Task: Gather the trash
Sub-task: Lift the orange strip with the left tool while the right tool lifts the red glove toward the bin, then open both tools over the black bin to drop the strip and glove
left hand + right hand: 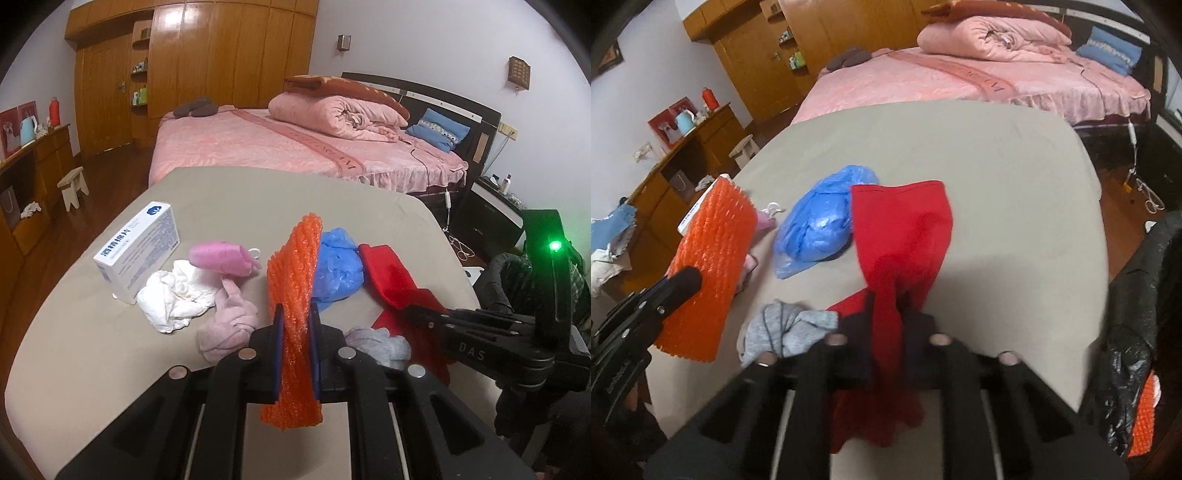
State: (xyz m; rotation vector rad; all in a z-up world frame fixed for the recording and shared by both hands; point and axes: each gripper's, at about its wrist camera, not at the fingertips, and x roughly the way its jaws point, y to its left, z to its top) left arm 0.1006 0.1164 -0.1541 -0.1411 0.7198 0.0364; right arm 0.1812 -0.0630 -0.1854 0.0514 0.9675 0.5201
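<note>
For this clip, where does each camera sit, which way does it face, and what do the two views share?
Left wrist: sits on the left gripper, looking down its fingers over the beige table toward the pink bed; shut on the orange foam net; the right gripper enters from the right.
Right wrist: sits on the right gripper, same heading; shut on the red cloth; the left gripper shows at left.
Shared: table, bed, net, red cloth, blue plastic bag, grey sock.

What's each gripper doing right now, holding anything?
Left gripper: closed on the orange foam net.
Right gripper: closed on the red cloth.
</note>
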